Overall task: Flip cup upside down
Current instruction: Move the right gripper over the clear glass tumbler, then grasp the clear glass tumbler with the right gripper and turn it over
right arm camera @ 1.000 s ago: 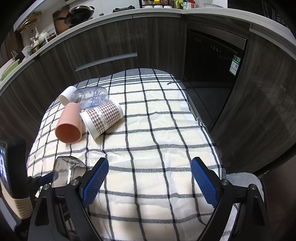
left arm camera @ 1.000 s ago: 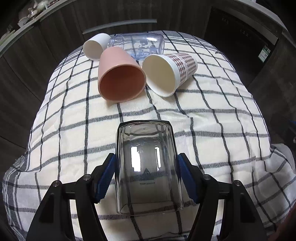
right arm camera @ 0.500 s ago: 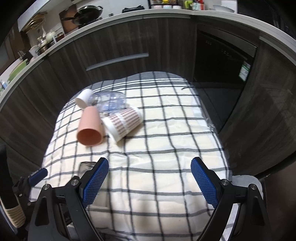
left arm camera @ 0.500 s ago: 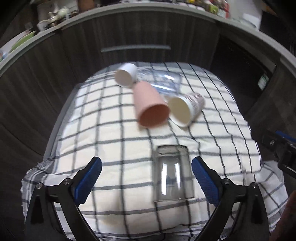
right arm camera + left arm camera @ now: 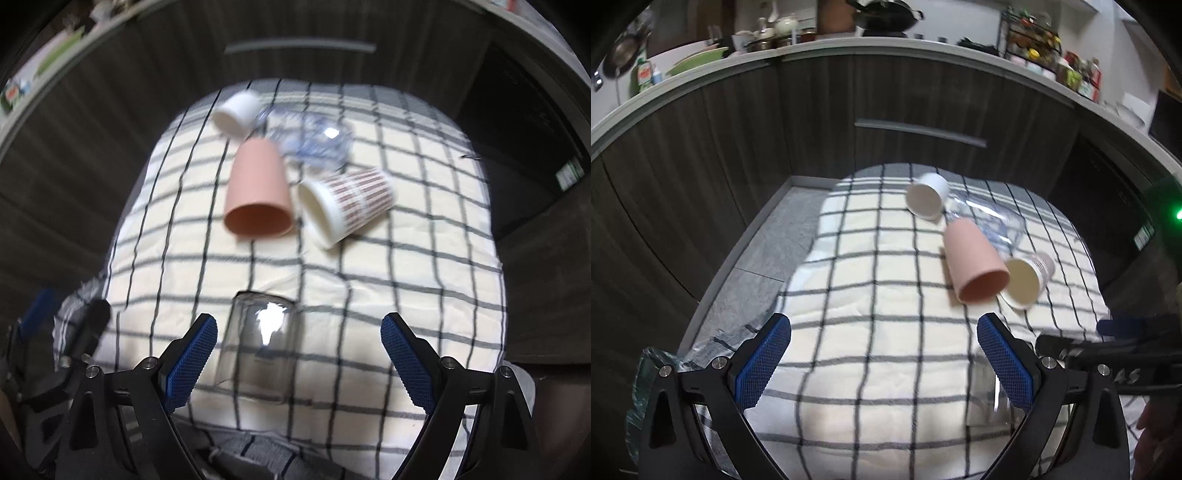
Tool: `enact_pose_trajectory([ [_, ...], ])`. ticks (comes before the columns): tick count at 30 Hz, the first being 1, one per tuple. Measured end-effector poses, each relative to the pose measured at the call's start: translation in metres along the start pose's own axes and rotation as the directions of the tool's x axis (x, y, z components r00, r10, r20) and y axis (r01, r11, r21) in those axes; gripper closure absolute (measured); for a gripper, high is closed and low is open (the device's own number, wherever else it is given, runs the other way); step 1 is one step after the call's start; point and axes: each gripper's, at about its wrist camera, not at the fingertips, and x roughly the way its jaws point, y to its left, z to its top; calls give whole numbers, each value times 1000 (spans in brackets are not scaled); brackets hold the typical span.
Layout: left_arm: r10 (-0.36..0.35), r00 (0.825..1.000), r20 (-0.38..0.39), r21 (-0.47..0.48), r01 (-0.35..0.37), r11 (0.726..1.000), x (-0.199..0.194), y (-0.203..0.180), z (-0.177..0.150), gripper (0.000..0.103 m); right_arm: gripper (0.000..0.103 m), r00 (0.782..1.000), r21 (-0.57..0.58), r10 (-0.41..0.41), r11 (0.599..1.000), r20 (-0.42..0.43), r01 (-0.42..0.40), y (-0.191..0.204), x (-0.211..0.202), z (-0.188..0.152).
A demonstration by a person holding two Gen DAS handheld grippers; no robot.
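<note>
A clear glass (image 5: 258,343) stands upside down on the checked cloth (image 5: 406,258), just ahead of my open, empty right gripper (image 5: 299,347), nearer its left finger. In the left wrist view the glass (image 5: 982,391) is blurred, partly behind the right finger of my open, empty left gripper (image 5: 882,358). Further back several cups lie on their sides: a pink cup (image 5: 258,192), a plaid paper cup (image 5: 347,206), a white cup (image 5: 236,112) and a clear printed cup (image 5: 314,142).
The cloth covers a small table ringed by dark wood cabinets (image 5: 738,147). Grey floor (image 5: 753,258) shows to the table's left. The other gripper's black body (image 5: 1108,354) enters the left wrist view at right. Kitchenware lines the countertop (image 5: 849,22) behind.
My left gripper has let go of the upturned glass, opened wide and drawn back and to the left. My right gripper has swung left, so the glass now stands in front of it.
</note>
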Motion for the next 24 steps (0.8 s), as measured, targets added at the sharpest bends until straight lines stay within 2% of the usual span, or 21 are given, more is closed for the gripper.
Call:
enact_pose_trajectory([
  [4, 18, 1000, 19, -38, -18, 999, 2, 18, 5, 0, 13, 994, -11, 0, 1000, -110, -1, 14, 18, 10],
  [7, 26, 999, 25, -65, -24, 998, 5, 31, 7, 0, 13, 980, 11, 10, 1000, -198, -8, 16, 33, 16],
  [14, 33, 999, 35, -105, -29, 994, 15, 49, 13, 0, 16, 925, 27, 8, 1000, -379, 2, 23, 71, 25],
  [18, 21, 1000, 17, -134, -18, 991, 23, 57, 16, 0, 24, 898, 28, 6, 1000, -439, 7, 26, 87, 30],
  [24, -24, 999, -30, -191, 18, 981, 39, 68, 16, 0, 24, 854, 27, -26, 999, -520, 46, 25, 107, 35],
])
